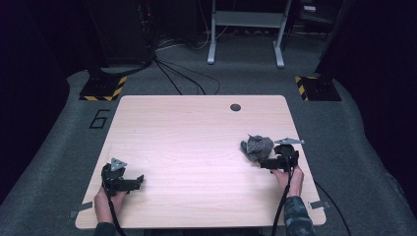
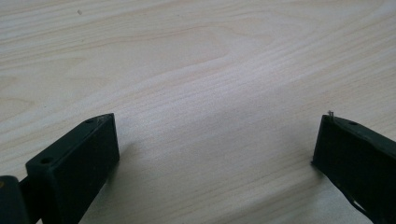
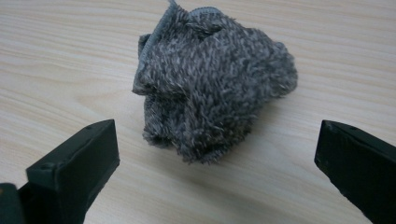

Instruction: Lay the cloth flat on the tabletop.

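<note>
A: Near the right edge of the pale wooden table point(image 1: 196, 128): crumpled grey fuzzy cloth point(image 1: 256, 146), dead ahead of the right gripper point(image 1: 268, 163). Jaws wide apart, nothing held, cloth just beyond the tips.

B: Left gripper point(image 1: 137, 182)?

A: Near-left corner, well apart, also spread empty. No long axis. No labels; "6" on the floor.

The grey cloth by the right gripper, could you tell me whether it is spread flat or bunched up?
Bunched up: the grey cloth sits as a crumpled lump with folds, rising off the table, untouched between the open right gripper fingers.
</note>
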A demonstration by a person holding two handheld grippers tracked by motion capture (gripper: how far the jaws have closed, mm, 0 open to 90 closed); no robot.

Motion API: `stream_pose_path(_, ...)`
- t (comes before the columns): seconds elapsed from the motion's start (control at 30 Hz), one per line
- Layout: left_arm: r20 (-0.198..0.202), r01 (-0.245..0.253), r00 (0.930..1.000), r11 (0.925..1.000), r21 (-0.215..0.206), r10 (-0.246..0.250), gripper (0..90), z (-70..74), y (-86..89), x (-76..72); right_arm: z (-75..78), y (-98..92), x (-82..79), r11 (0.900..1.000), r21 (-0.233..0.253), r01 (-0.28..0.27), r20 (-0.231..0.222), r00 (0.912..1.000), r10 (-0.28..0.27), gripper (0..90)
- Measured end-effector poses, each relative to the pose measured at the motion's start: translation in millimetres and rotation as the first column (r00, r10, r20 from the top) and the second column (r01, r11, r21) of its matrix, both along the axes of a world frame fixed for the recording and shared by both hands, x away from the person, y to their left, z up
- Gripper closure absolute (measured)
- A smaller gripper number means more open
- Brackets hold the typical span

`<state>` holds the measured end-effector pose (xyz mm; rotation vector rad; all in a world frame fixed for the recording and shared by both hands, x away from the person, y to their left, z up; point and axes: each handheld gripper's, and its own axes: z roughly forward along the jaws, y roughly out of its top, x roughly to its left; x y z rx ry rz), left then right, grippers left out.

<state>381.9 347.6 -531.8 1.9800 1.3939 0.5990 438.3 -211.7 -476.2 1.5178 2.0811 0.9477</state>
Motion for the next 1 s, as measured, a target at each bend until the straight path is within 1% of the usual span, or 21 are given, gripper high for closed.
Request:
stream_pose_path(0.17, 0.0, 0.0, 1.0, 1.0, 0.0, 0.0, 0.2, 0.0, 0.0, 0.0, -0.7, 8.8, 12.5, 1.0, -0.017, -0.008, -0.013, 0.9999, 0.008, 0.0)
stream_pose_path(0.23, 0.0, 0.0, 1.0, 1.0, 0.0, 0.0, 0.2, 0.0, 0.0, 0.0, -0.5, 14.0, 18.3, 0.999, -0.036, -0.003, -0.023, 0.9997, 0.002, 0.0)
stream_pose_path(0.3, 0.0, 0.0, 1.0, 1.0, 0.0, 0.0, 0.2, 0.0, 0.0, 0.0, -1.8, 17.4, 24.6, 0.998, -0.055, -0.015, -0.027, 0.9995, 0.013, 0.0)
stream_pose_path(0.33, 0.0, 0.0, 1.0, 1.0, 0.0, 0.0, 0.2, 0.0, 0.0, 0.0, -2.6, 19.5, 27.6, 0.998, -0.067, -0.008, -0.029, 0.9996, 0.006, 0.1)
stream_pose_path(0.43, 0.0, 0.0, 1.0, 1.0, 0.0, 0.0, 0.2, 0.0, 0.0, 0.0, -5.4, 23.1, 33.2, 0.997, -0.079, 0.003, -0.035, 0.9994, -0.006, 2.3)
stream_pose_path(0.53, -0.001, -0.003, 1.0, 1.0, -0.006, 0.003, 0.2, -0.1, -0.4, -0.2, -8.8, 25.3, 37.4, 0.995, -0.096, 0.019, -0.043, 0.9988, -0.023, 6.2)
stream_pose_path(0.63, 0.0, 0.0, 1.0, 1.0, 0.0, 0.0, 0.2, 0.0, 0.0, 0.0, -12.4, 24.8, 40.4, 0.994, -0.103, 0.023, -0.042, 0.9987, -0.028, 12.9)
stream_pose_path(0.7, 0.0, 0.0, 1.0, 1.0, 0.0, 0.0, 0.2, 0.0, 0.0, 0.0, -14.7, 26.1, 40.8, 0.994, -0.099, 0.044, -0.064, 0.9967, -0.05, 14.4)
stream_pose_path(0.73, 0.0, 0.0, 1.0, 1.0, 0.0, 0.0, 0.2, 0.0, 0.0, 0.0, -16.5, 25.0, 42.4, 0.993, -0.109, 0.034, -0.051, 0.9979, -0.039, 15.0)
stream_pose_path(0.8, 0.0, 0.0, 1.0, 1.0, 0.0, 0.0, 0.2, 0.0, 0.0, 0.0, -18.0, 25.2, 42.8, 0.993, -0.111, 0.033, -0.05, 0.998, -0.038, 18.9)
stream_pose_path(0.87, 0.0, 0.0, 1.0, 1.0, 0.0, 0.0, 0.2, 0.0, 0.0, 0.0, -19.7, 26.1, 43.0, 0.993, -0.114, 0.029, -0.058, 0.9977, -0.036, 23.7)
stream_pose_path(0.93, 0.0, 0.0, 1.0, 1.0, 0.0, 0.0, 0.2, 0.0, 0.0, 0.0, -21.9, 27.3, 42.6, 0.992, -0.124, 0.024, -0.056, 0.998, -0.031, 27.9)
stream_pose_path(0.97, 0.0, 0.0, 1.0, 1.0, 0.0, 0.0, 0.2, 0.0, -0.1, 0.0, -22.8, 28.0, 42.2, 0.992, -0.122, 0.027, -0.062, 0.9974, -0.035, 29.8)
stream_pose_path(1.0, 0.0, 0.0, 1.0, 1.0, 0.0, 0.0, 0.2, 0.0, 0.0, -0.1, -23.7, 27.5, 42.2, 0.992, -0.122, 0.021, -0.06, 0.9978, -0.029, 31.8)
